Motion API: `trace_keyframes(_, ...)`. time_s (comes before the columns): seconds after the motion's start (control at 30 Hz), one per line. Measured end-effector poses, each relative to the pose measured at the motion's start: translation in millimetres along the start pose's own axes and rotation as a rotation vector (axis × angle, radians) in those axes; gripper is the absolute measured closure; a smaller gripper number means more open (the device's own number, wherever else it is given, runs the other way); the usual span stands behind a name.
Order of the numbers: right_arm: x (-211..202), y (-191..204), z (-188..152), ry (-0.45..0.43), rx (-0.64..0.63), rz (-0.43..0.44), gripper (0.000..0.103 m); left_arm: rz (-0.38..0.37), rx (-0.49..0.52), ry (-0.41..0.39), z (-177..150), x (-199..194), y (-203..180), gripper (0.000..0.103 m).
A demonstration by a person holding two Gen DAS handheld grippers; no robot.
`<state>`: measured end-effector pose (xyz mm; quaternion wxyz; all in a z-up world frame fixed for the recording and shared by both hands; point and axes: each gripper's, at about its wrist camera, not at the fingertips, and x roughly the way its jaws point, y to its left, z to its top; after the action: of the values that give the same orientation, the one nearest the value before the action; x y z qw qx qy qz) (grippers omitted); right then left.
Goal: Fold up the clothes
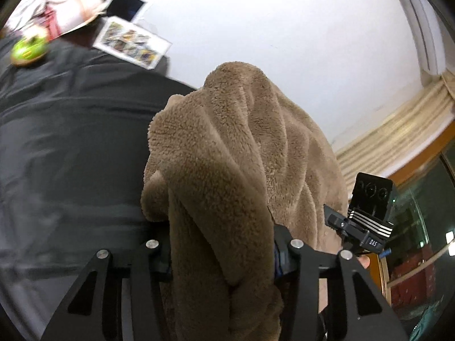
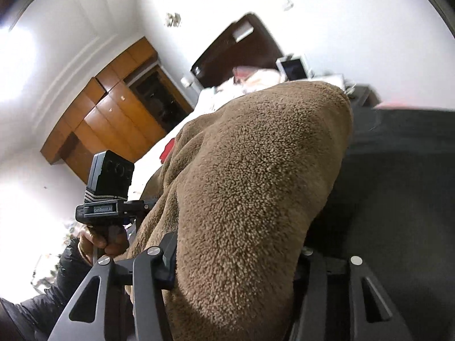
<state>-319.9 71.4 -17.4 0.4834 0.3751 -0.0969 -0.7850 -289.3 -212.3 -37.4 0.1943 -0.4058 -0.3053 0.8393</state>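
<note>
Brown fleece garment (image 1: 227, 170) bunched between both grippers, held up over the dark bed cover (image 1: 62, 147).

L gripper (image 1: 221, 258) w/ jaws about half closed, pads pressing a thick fold of fleece; R gripper (image 2: 236, 258) same, clamped on another bunch, fabric bulging past the fingers. Fleece looks soft, thick, floppy, fairly light, not slippery; it'll sag and drape, so best taken at hems or seam edges, grips well apart, to spread it flat. Hard to tell: which part of the garment each has (sleeve? hem?), its lower edge cut off below frame; fingertips buried in pile. Other gripper's cam shows beside the fabric in each view; bg blurred.
</note>
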Motion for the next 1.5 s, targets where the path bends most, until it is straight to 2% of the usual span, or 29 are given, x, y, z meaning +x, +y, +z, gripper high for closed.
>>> trace_keyframes(0.13,-73,-16,1,-0.087,-0.007,-0.081,0.050,-0.059,0.068,0.023,8,42,-60,0.051)
trace_keyframes(0.37,-208,-55,-15,-0.211,0.012,-0.248,0.050,-0.163,0.177,0.088,16,141,-175,0.051)
trace_keyframes(0.5,-272,-85,-25,-0.253,0.029,-0.346,0.050,-0.213,0.221,0.134,21,204,-233,0.052)
trace_keyframes(0.67,-330,-121,-29,-0.273,0.066,-0.427,0.050,-0.257,0.238,0.185,24,270,-283,0.052)
trace_keyframes(0.8,-353,-149,-23,-0.261,0.091,-0.470,0.050,-0.259,0.244,0.214,27,312,-303,0.052)
trace_keyframes(0.9,-341,-173,-15,-0.236,0.121,-0.485,0.050,-0.240,0.233,0.233,25,335,-302,0.052)
trace_keyframes(1.07,-333,-218,-24,-0.192,0.170,-0.492,0.049,-0.210,0.223,0.257,17,362,-289,0.052)
trace_keyframes(1.17,-334,-231,-31,-0.200,0.179,-0.480,0.048,-0.196,0.239,0.259,14,366,-284,0.046)
trace_keyframes(1.23,-345,-237,-38,-0.200,0.170,-0.493,0.044,-0.155,0.275,0.248,18,373,-283,0.036)
trace_keyframes(1.27,-357,-241,-44,-0.193,0.160,-0.514,0.041,-0.137,0.286,0.243,15,371,-285,0.033)
trace_keyframes(1.33,-362,-231,-43,-0.189,0.135,-0.603,0.024,-0.108,0.296,0.234,15,369,-287,0.027)
trace_keyframes(1.37,-362,-225,-42,-0.188,0.121,-0.652,0.020,-0.098,0.294,0.230,19,370,-287,0.025)
trace_keyframes(1.5,-364,-177,-43,-0.239,0.014,-0.922,0.017,-0.056,0.344,0.178,21,347,-299,0.023)
